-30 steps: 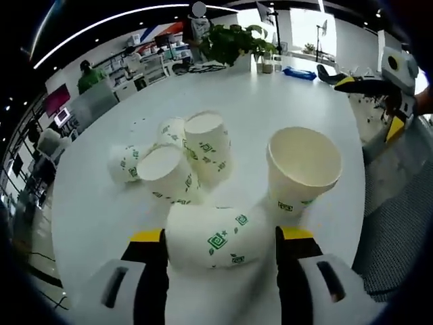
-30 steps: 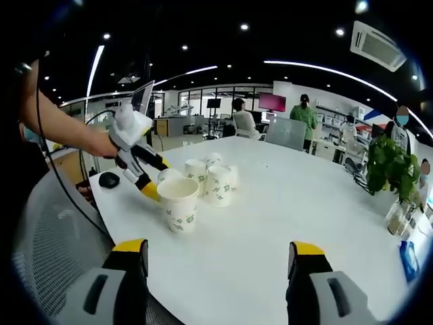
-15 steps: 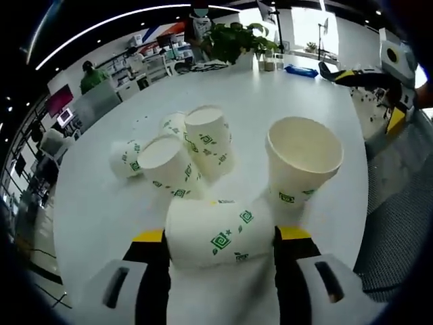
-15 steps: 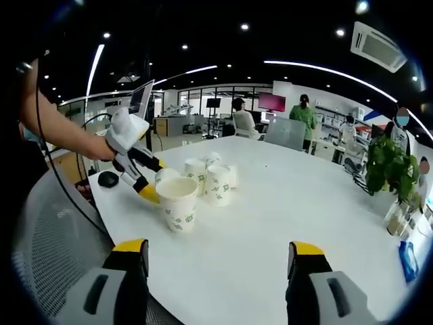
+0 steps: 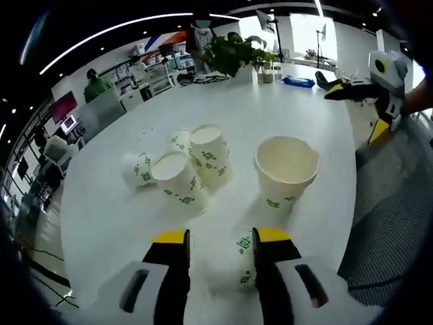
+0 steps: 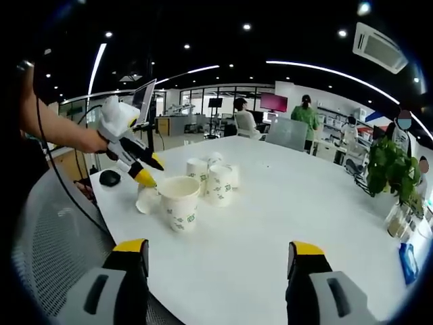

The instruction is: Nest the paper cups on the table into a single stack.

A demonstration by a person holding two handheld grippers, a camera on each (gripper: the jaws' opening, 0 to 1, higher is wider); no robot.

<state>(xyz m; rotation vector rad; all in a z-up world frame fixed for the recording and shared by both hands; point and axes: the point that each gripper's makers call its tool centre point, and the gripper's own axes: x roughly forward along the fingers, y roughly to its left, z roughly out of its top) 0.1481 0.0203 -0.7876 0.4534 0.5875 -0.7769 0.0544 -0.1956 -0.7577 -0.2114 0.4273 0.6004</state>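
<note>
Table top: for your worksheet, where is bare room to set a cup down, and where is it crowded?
Bare table runs from the upright cup to the plant. The crowded part is the cup cluster behind that cup, near the left gripper.

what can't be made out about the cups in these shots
- Held cup, left gripper view: its mouth and base are hidden by the left tongs closed on it.
- Cup cluster: the cups overlap, so the exact count is unclear; in the right gripper view they are too small.
- Upright cup: its base is hidden behind its own wall.
</note>
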